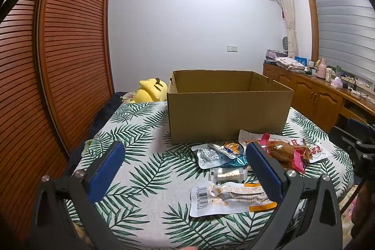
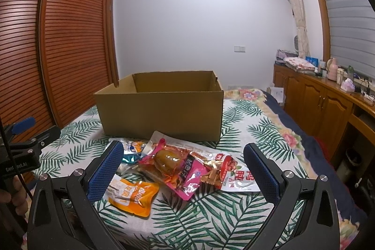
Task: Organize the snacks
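Left wrist view: the left gripper (image 1: 185,165) hovers low over a leaf-print tablecloth (image 1: 145,156), its blue-padded fingers (image 1: 106,170) wide apart and holding nothing. An open cardboard box (image 1: 228,116) stands upright at the far side of the table; what shows of its inside walls is bare, the floor hidden. A loose heap of snack packets (image 1: 253,156) lies just in front of the box, toward its right end; nearest the camera sits a white-and-orange pouch (image 1: 225,198) with a barcode, partly behind the right finger. A yellow plush toy (image 1: 152,89) rests beyond the table's left corner. Right wrist view: the right gripper (image 2: 184,165) is likewise spread open and empty, framing the heap. A pink packet (image 2: 182,170) showing a glazed brown piece lies in the middle, a red-and-white pouch (image 2: 239,176) touching it on the right, an orange pouch (image 2: 132,195) beside the left finger, and a blue-and-white wrapper (image 2: 130,151) behind. Judgement: sorting appears barely begun; every visible packet is on the cloth, none seen in the box, so all the packing remains.
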